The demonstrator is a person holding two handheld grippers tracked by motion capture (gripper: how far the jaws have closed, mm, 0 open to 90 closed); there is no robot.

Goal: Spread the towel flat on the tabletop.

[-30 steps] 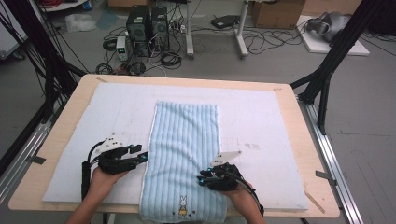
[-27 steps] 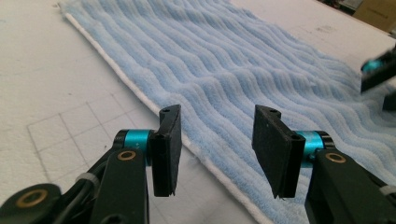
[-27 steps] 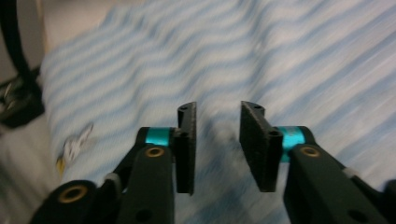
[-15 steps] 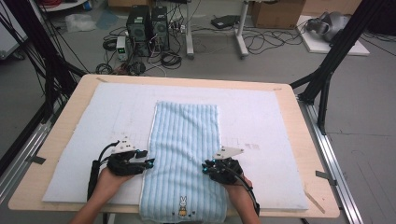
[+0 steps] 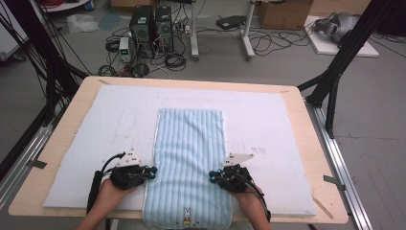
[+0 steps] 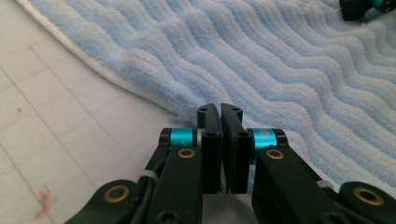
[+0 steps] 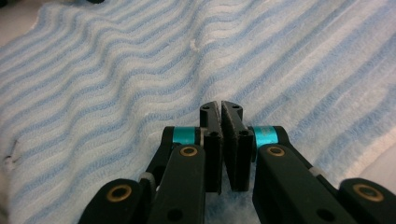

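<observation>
Light-blue ribbed towel (image 5: 190, 158), flat lengthwise on the white mat, rabbit emblem at near edge

A robotics lab set up for recording handwork

The wooden table (image 5: 67, 143) stands on a bare grey floor, topped with a white foam mat (image 5: 268, 120) instead of any household cloth. Black frame struts (image 5: 344, 52) rise at the table's left and right corners, and metal rails (image 5: 342, 163) run along both its sides. Beyond the table's far edge two desktop computer towers (image 5: 151, 24) sit straight on the floor, with loose cables (image 5: 273, 43) spread around them and around the legs of a white stand (image 5: 246, 28). Cardboard boxes (image 5: 282, 12) sit farther back from the table.
</observation>
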